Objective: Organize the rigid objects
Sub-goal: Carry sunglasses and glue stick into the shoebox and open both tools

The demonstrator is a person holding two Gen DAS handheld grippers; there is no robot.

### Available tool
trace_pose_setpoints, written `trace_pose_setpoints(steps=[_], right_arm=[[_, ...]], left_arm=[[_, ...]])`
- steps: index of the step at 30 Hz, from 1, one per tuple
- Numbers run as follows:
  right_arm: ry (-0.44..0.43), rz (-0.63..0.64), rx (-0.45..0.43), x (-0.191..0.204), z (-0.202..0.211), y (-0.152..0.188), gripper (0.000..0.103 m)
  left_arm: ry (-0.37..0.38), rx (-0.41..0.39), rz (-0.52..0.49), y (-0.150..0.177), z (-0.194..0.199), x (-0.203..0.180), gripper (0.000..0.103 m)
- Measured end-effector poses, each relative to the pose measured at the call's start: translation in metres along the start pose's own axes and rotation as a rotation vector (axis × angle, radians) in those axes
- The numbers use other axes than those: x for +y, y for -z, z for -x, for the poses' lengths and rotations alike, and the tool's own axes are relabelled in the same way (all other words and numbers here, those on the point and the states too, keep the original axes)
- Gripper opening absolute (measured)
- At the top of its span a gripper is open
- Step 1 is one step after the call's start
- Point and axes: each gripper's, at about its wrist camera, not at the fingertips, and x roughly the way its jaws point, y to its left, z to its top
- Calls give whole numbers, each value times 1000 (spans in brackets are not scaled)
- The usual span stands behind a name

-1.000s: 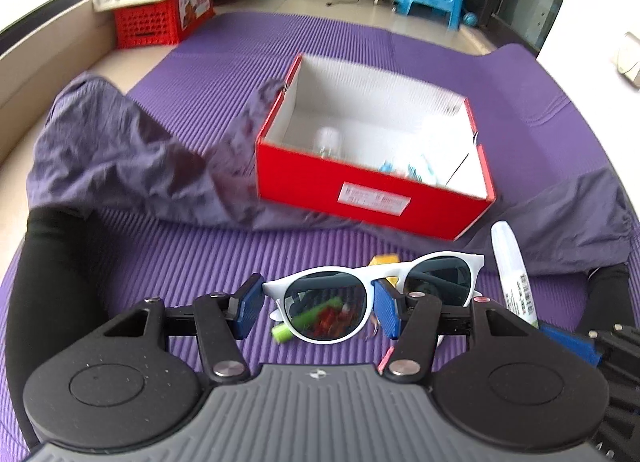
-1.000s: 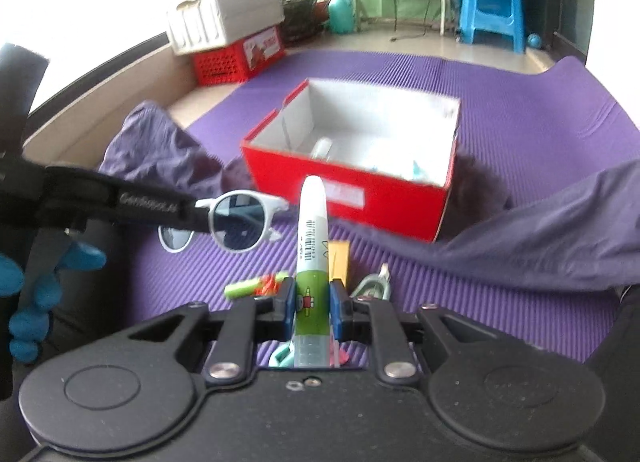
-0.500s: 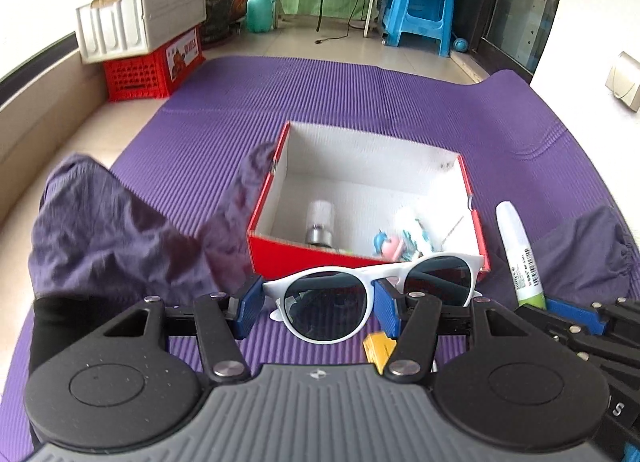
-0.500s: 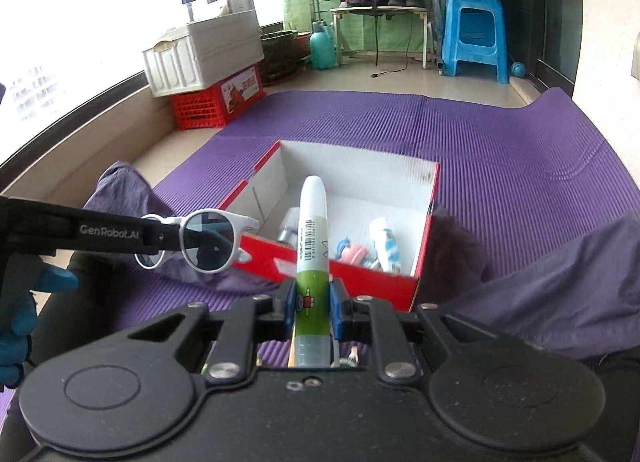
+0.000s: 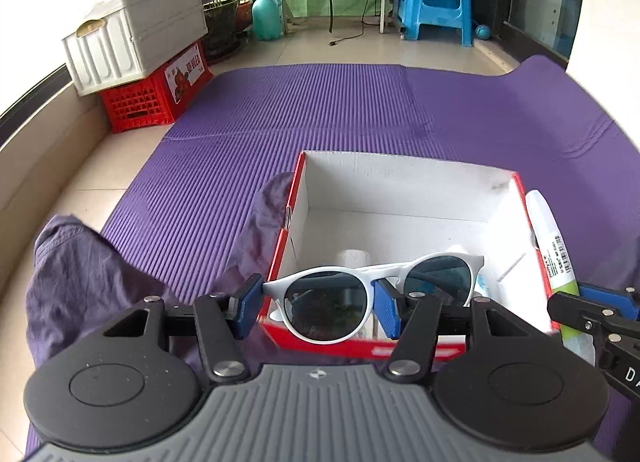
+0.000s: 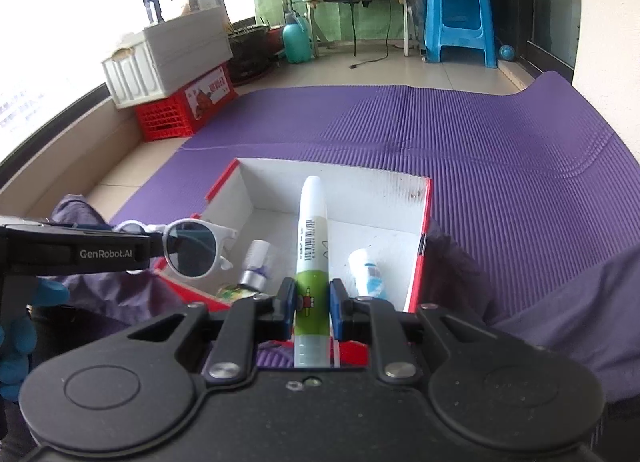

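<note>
The red cardboard box (image 5: 280, 234) sits on the purple mat (image 5: 320, 110), and both held things hang over it. The left gripper (image 5: 316, 302) clamps one lens of the white-framed sunglasses (image 5: 376, 286) between its blue pads (image 5: 249, 304), holding them above the box's near-left corner, the second lens reaching out over the box's white inside. The right gripper (image 6: 313, 304) is closed tight on a white-and-green marker pen (image 6: 312, 246) — its capped tip points toward the box's far wall, above the box's middle. Inside the box lie a small silver-based bottle (image 6: 256, 266) and a white-and-blue tube (image 6: 366, 270) near its right wall. A crumpled purple cloth (image 5: 80, 274) lies against the box's left side.
</note>
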Motion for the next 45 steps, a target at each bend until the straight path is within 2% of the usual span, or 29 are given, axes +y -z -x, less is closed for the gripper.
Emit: trace_pose_setpoints(steps=[11, 22, 28, 37, 45], right_arm=[[49, 6, 66, -12, -82, -10, 16], [65, 22, 131, -16, -141, -6, 16], [70, 34, 170, -19, -159, 0, 16], [63, 63, 182, -15, -164, 6, 18], [45, 65, 183, -16, -159, 6, 34]], left_arm=[[-57, 63, -51, -26, -85, -25, 58], [-65, 123, -121, -28, -151, -48, 58], [-55, 162, -157, -23, -171, -58, 58], [-69, 139, -206, -18, -174, -69, 58], [-40, 160, -138, -14, -170, -58, 59]])
